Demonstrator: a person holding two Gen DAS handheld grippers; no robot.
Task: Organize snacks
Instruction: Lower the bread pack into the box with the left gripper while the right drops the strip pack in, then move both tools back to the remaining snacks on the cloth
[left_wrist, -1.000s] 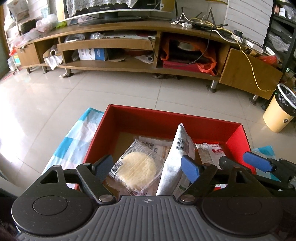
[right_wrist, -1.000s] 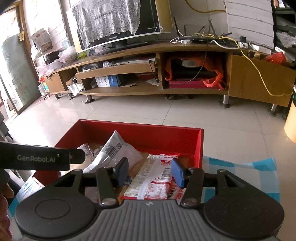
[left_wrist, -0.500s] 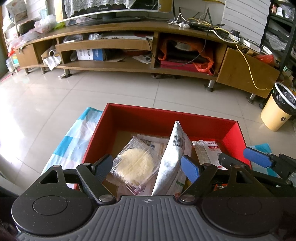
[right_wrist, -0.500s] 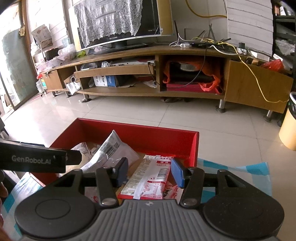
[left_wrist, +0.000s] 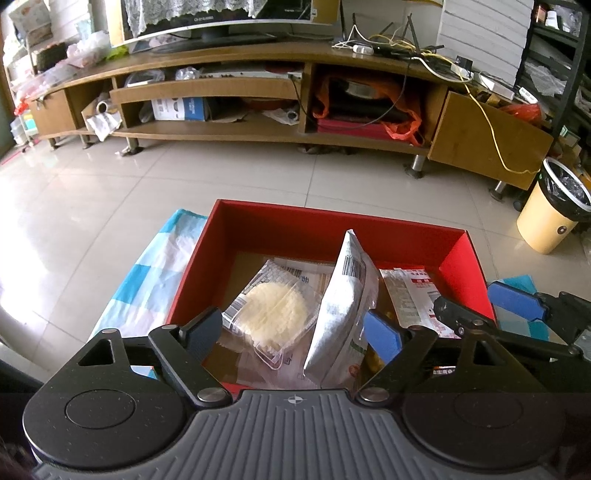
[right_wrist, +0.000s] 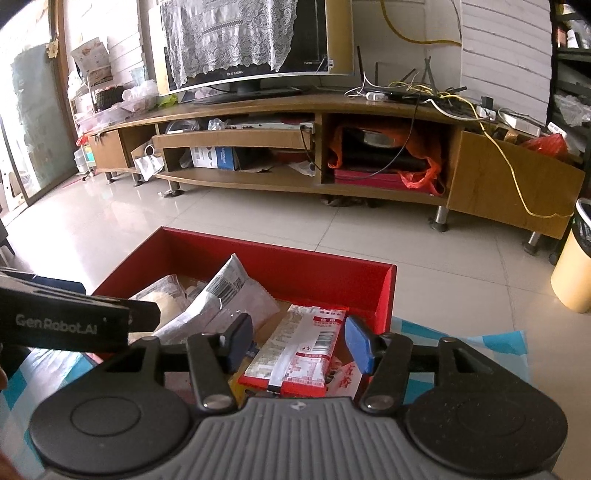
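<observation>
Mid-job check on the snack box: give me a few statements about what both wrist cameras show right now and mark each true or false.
1. The red box holds several snack packets. True.
2. The silver packet lies flat on the box floor. False: it stands on edge, leaning.
3. The round cracker pack sits left of the silver packet in the left wrist view. True.
4. The right gripper is clamped on the red-and-white packet. False: the packet lies between its pads with gaps either side, and the jaws are opening.
5. The box sits on a bare wooden table. False: it rests on a blue-and-white checked cloth.
</observation>
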